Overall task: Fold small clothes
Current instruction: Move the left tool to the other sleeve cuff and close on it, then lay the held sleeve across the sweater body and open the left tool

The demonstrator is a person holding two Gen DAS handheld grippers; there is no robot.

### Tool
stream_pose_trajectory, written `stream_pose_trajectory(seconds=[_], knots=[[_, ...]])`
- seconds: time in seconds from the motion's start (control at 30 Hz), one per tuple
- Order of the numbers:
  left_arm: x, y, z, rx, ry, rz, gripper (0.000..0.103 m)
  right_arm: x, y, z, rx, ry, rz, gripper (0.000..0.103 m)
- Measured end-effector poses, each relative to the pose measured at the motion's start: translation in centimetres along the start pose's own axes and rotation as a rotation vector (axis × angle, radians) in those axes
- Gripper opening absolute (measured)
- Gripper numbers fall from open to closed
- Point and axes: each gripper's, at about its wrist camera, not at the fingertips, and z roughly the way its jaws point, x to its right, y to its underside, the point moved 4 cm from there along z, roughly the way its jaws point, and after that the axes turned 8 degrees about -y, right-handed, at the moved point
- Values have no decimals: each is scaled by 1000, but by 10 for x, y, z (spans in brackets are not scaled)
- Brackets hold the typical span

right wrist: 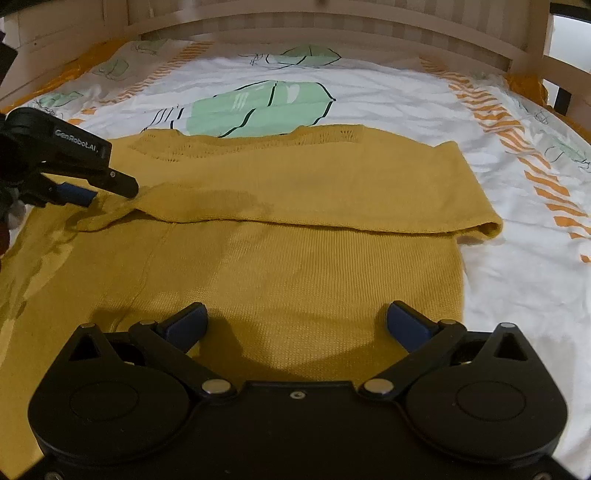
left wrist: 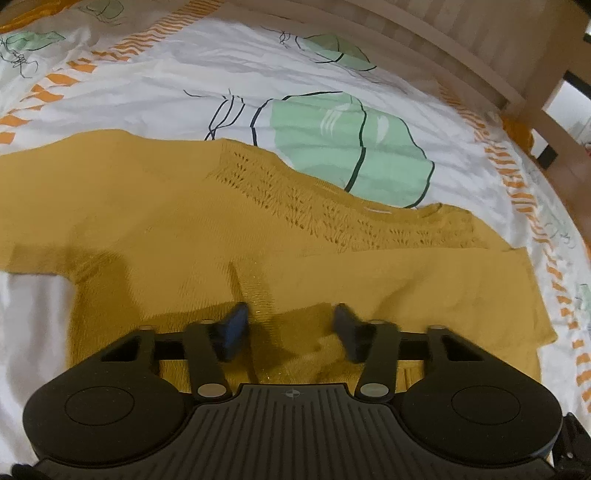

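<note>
A mustard-yellow knit sweater (right wrist: 295, 206) lies flat on the bed, its right sleeve folded across the chest; it fills the left wrist view (left wrist: 184, 206) too. My left gripper (left wrist: 291, 325) is open just above the sweater, with a raised fold of knit between its blue pads (left wrist: 234, 328). It also shows at the left of the right wrist view (right wrist: 107, 192), at the end of the folded sleeve. My right gripper (right wrist: 295, 321) is open and empty, hovering over the sweater's lower body.
The bed has a white sheet (right wrist: 406, 99) with green leaf prints and orange stripes. A wooden slatted headboard (right wrist: 332, 26) runs along the far edge, and also shows in the left wrist view (left wrist: 480, 48).
</note>
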Motion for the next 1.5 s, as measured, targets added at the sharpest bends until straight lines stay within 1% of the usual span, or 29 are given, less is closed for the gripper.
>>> stream_pose_trajectory(seconds=[0.03,0.07,0.1,0.13,0.23,0.33,0.4,0.5,0.6,0.73,0.87,1.0,1.1,1.2,1.33,1.4,1.5], knots=[[1,-2,0,0,-3,8,26,0,0,-1,1,1,0,103],[2,-3,-1,5,4,14,15,-1,-1,-1,3,4,-1,103],[3,-5,-3,16,22,14,6,-1,-1,-2,7,9,-4,103],[4,-7,-7,31,39,14,3,-2,-2,-3,12,16,-9,102],[9,-15,-22,93,17,51,4,-7,-4,-10,44,16,-22,102],[13,-28,-40,154,11,95,4,-14,-9,-20,86,-10,-18,102],[12,-38,-50,180,12,105,4,-19,-12,-25,106,-37,-18,102],[9,-55,-64,217,7,109,4,-23,-13,-29,115,-71,-23,102],[3,-66,-70,241,-22,128,4,-23,-11,-28,105,-94,-20,102],[-7,-73,-64,237,-66,138,4,-20,-10,-25,78,-119,24,102],[-24,-72,-54,218,-113,125,4,-16,-8,-23,59,-124,54,102],[-38,-68,-39,178,-144,110,4,-15,-6,-20,42,-133,73,102],[-44,-64,-26,147,-187,115,6,-15,-4,-18,27,-142,88,102],[-54,-60,-14,123,-235,97,6,-16,-3,-18,24,-142,92,102],[-68,-56,-2,95,-267,72,7,-14,-4,-18,22,-149,104,102],[-73,-53,2,85,-285,67,7,-15,-4,-18,20,-151,107,102],[-83,-51,-3,103,-305,32,7,-15,-3,-18,19,-153,108,102]])
